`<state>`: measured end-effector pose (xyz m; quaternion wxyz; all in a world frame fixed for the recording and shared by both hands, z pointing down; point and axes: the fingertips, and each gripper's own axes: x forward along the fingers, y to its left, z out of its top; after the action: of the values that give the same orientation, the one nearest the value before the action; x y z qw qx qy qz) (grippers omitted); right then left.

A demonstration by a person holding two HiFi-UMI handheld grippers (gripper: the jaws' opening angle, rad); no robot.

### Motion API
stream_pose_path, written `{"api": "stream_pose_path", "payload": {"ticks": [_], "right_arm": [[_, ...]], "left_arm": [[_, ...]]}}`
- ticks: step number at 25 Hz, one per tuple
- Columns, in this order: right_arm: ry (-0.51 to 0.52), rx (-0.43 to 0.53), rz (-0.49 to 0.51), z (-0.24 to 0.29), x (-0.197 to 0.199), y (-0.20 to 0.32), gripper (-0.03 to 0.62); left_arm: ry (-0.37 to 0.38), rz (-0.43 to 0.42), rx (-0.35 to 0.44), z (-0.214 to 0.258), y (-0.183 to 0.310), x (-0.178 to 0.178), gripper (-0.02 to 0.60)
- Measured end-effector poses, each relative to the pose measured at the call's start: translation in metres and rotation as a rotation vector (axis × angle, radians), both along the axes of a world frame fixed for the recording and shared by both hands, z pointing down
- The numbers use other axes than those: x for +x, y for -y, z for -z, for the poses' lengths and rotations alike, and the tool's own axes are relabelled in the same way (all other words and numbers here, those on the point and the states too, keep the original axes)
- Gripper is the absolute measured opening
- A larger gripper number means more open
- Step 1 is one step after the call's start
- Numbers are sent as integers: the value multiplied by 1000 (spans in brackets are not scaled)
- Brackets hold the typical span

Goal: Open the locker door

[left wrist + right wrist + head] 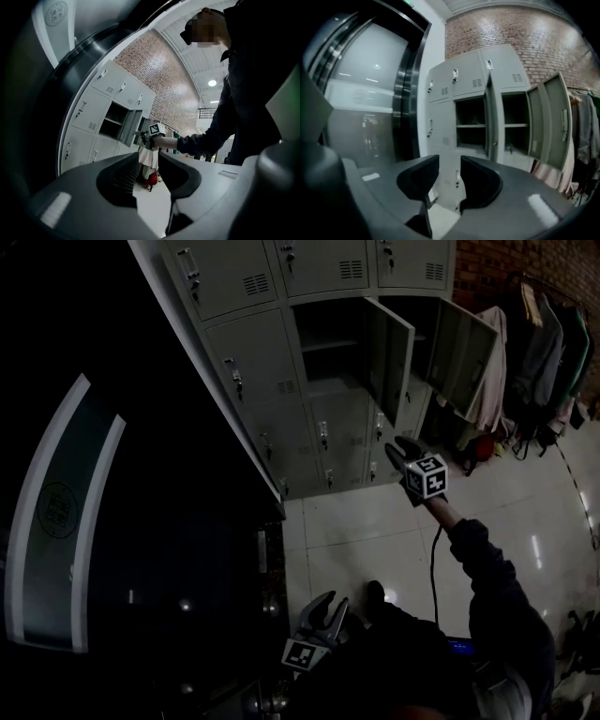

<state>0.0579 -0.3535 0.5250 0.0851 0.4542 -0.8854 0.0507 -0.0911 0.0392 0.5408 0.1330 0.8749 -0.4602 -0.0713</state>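
Observation:
A grey locker bank (272, 381) stands ahead, with two doors in its middle row swung open: one door (389, 357) and another (464, 352) to its right. In the right gripper view the same doors (491, 117) (555, 122) hang open over empty shelves. My right gripper (405, 454) is held out at arm's length, a little short of the lower lockers. Its jaws (449, 161) stand apart with nothing between them. My left gripper (330, 604) hangs low by my body, open and empty (149, 161). The left gripper view also shows the right gripper (143, 137) in front of the lockers.
A dark glass wall (94, 521) fills the left. Coats hang on a rack (553, 343) at the right by the brick wall (487, 268), with a red thing (480, 448) on the floor below. White tiles (356, 521) lie between me and the lockers. A cable (433, 559) trails from the right gripper.

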Motion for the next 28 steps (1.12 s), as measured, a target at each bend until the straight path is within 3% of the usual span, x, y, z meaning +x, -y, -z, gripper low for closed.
{"api": "stream_pose_path", "payload": {"ticks": [5, 8, 10, 15, 21, 28], "right_arm": [[59, -90, 185, -63, -31, -246, 7], [-6, -74, 234, -72, -17, -357, 2], [-16, -50, 224, -64, 3, -399, 2], [9, 49, 171, -25, 62, -423, 2], [2, 133, 225, -23, 120, -442, 2], [66, 82, 208, -49, 147, -479, 2]], "left_arm": [[14, -48, -6, -3, -7, 29, 132], [36, -77, -12, -7, -7, 54, 132], [52, -98, -21, -10, -7, 76, 132], [76, -134, -19, -7, -19, 138, 132], [79, -124, 19, -3, -60, 198, 132], [65, -117, 13, -13, -103, 237, 130]]}}
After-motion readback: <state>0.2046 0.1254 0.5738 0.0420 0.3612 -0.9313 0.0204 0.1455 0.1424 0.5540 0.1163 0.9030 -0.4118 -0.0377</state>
